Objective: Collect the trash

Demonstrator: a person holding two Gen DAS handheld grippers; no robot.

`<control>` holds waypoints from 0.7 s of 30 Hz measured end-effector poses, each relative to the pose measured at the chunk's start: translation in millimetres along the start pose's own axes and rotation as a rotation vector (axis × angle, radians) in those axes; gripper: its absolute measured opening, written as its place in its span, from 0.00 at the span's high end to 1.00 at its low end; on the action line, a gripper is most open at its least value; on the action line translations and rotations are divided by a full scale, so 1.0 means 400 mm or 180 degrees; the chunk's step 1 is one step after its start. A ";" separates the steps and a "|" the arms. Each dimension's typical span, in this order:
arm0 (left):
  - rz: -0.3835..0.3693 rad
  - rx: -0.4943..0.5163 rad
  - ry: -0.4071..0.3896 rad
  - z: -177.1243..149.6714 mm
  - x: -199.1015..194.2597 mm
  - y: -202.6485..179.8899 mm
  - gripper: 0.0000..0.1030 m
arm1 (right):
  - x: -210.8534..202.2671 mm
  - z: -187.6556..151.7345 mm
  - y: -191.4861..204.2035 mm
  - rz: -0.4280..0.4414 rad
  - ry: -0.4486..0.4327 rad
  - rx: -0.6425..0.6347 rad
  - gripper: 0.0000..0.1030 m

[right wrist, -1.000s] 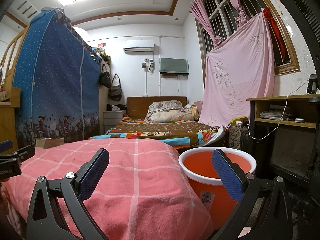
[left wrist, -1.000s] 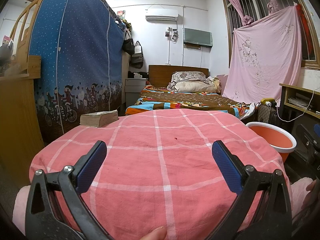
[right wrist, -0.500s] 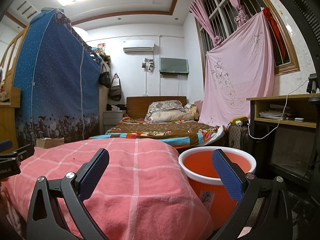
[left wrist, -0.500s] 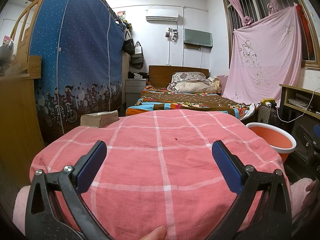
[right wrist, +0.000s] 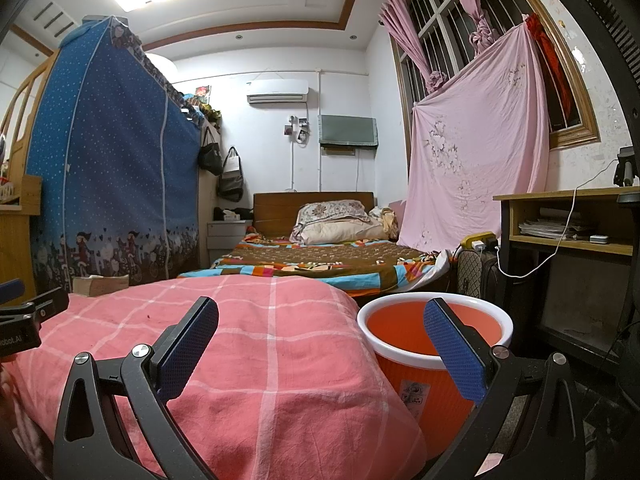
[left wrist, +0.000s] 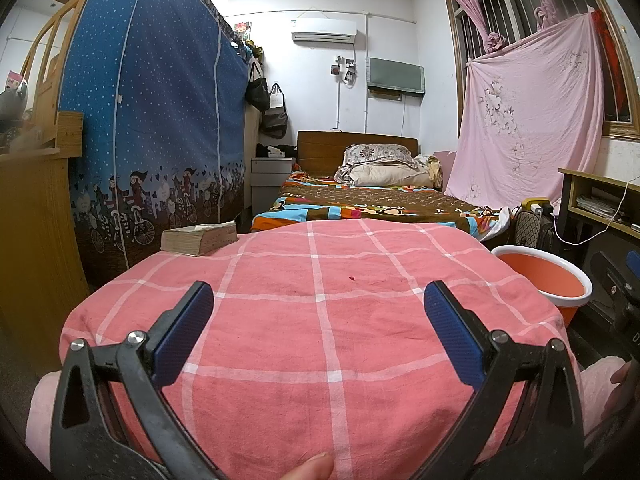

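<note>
Left hand-held gripper (left wrist: 318,310) and right hand-held gripper (right wrist: 320,316) gape wide — orange bin (right wrist: 420,364) beside cloth edge

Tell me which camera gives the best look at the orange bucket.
The right wrist view: the orange bucket sits close, showing its white rim, inside and labelled wall, partly behind the tongs. The left wrist view shows it small at the right edge, beside the pink checked cloth.

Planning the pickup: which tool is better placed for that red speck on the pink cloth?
Probably the left tool: open, with the red speck just ahead between its fingers. The right tool is open but faces the orange bin.
</note>
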State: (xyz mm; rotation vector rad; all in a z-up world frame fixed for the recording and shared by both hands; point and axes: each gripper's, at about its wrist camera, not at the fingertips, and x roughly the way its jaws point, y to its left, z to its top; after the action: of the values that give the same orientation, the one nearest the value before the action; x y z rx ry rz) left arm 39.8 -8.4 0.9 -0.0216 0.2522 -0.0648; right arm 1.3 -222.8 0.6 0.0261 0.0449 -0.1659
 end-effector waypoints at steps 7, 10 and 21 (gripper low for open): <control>-0.0001 0.0003 -0.0004 0.000 -0.001 -0.004 0.12 | -0.001 0.001 0.002 -0.0002 0.0000 0.0001 0.00; 0.0001 -0.0001 -0.0005 0.000 -0.002 -0.004 0.12 | -0.001 0.001 0.002 -0.0002 0.0000 0.0001 0.00; 0.0000 0.0002 -0.0003 0.000 -0.004 -0.006 0.12 | -0.001 0.002 0.003 -0.0002 0.0001 0.0001 0.00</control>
State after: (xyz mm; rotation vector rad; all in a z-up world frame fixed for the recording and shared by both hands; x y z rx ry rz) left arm 38.1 -10.7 1.4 -0.0209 0.2513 -0.0648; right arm 1.3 -221.6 1.6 0.0265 0.0452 -0.1666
